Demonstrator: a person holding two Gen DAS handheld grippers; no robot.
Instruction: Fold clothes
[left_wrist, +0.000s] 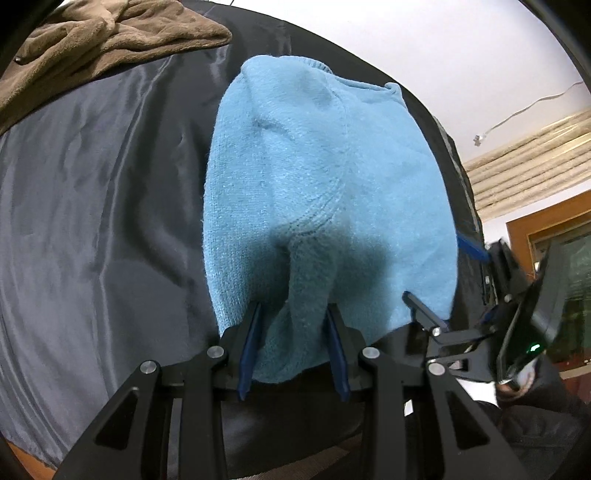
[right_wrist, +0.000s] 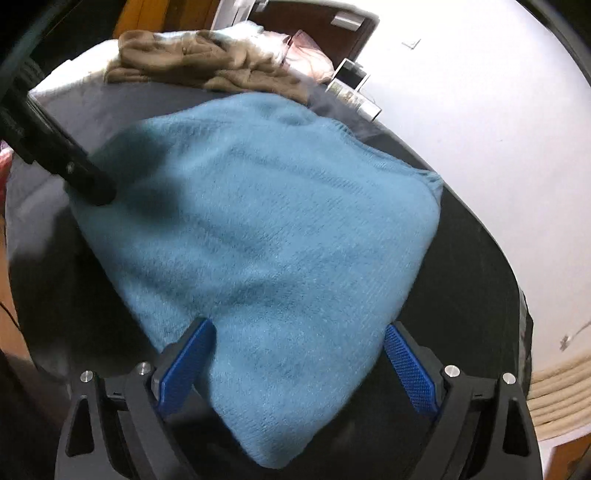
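Now the fuzzy light-blue knitted sweater (left_wrist: 317, 192) lies folded into a thick rounded pad on the dark grey satin sheet (left_wrist: 92, 206), its ribbed hem at the far edge. A raised ridge of its near edge is pinched in the left gripper (left_wrist: 293, 314). The right gripper (right_wrist: 295, 343) stands wide over a near corner, pads clear.

Light blue fuzzy knit sweater (left_wrist: 317, 177), folded into a compact bundle, lies on dark grey sheet. Ribbed hem at far end. Near edge bunched into a raised ridge. In right wrist view its near corner (right_wrist: 273, 435) points toward camera.
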